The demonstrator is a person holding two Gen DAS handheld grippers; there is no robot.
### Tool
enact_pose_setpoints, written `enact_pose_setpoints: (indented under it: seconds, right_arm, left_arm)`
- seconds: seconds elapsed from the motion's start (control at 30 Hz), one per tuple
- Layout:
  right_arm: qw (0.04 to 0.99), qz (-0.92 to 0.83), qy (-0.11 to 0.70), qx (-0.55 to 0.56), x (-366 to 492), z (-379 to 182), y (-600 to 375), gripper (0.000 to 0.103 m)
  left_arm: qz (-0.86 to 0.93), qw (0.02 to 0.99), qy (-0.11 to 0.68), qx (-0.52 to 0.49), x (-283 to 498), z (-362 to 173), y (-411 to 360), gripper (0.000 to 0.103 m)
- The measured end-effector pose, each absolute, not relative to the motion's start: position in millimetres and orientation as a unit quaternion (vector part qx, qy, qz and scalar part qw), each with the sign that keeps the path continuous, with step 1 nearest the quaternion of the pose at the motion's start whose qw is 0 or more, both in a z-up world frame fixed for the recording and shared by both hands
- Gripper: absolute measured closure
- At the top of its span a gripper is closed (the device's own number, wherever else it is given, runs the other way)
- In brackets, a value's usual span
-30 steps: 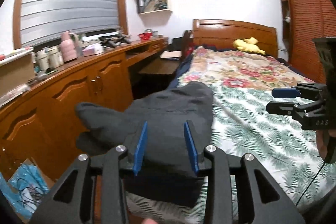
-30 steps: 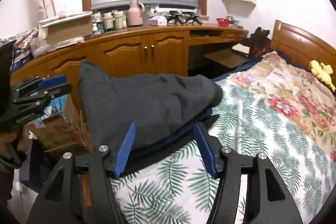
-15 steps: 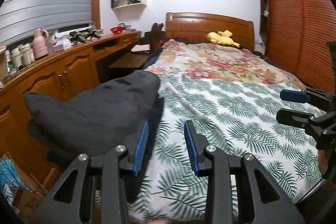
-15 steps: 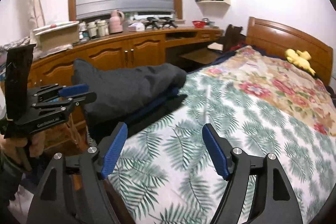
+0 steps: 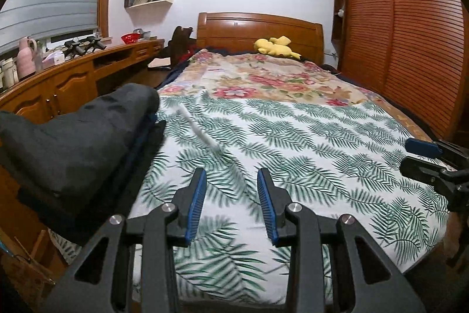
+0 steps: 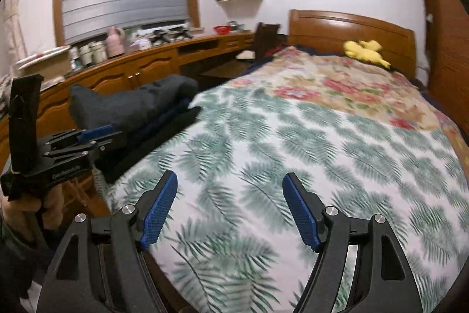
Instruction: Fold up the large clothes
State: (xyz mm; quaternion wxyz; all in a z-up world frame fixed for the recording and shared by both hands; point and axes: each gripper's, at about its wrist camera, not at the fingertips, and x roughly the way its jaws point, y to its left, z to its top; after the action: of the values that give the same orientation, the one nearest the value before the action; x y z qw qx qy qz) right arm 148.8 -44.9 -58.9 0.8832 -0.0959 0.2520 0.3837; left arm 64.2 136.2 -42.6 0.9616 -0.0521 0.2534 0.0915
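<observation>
Clothes (image 5: 79, 134) sit folded in a dark stack at the left edge of the bed (image 5: 293, 137), near its foot corner (grey piece on top, blue and black layers under). Long axis runs along that edge, rounded end toward the headboard (image 5: 258, 31). Left gripper (image 5: 231, 204) hangs over the leaf-print sheet, jaws narrow, nothing between. Right gripper (image 6: 230, 207) has just been opening, jaws wide, empty, over the foot end. Both well clear of the stack.

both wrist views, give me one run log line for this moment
left gripper: open, empty | right gripper: open, empty, jaws just widened | folded dark clothes: stacked at bed edge | phase: between garments
</observation>
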Motion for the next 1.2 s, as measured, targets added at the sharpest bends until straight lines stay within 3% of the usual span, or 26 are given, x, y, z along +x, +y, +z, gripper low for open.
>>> enact_pose_setpoints:
  seconds: [0.37, 0.67, 1.2]
  right_arm:
    - [0.924, 0.296, 0.235, -0.057, 113.7, -54.6, -143.2, 0.027]
    - [0.95, 0.235, 0.203, -0.034, 88.7, -33.9, -194.0, 0.027]
    - [0.968, 0.203, 0.146, 0.002, 65.1, 11.7, -234.5, 0.027]
  left_arm:
    - [0.03, 0.967, 0.248, -0.046, 64.2, -36.5, 58.5, 0.069]
    - [-0.021, 0.976, 0.214, -0.024, 51.0, 2.0, 3.9, 0.069]
    - [-0.017, 0.985, 0.172, -0.014, 12.6, 50.3, -21.6, 0.068]
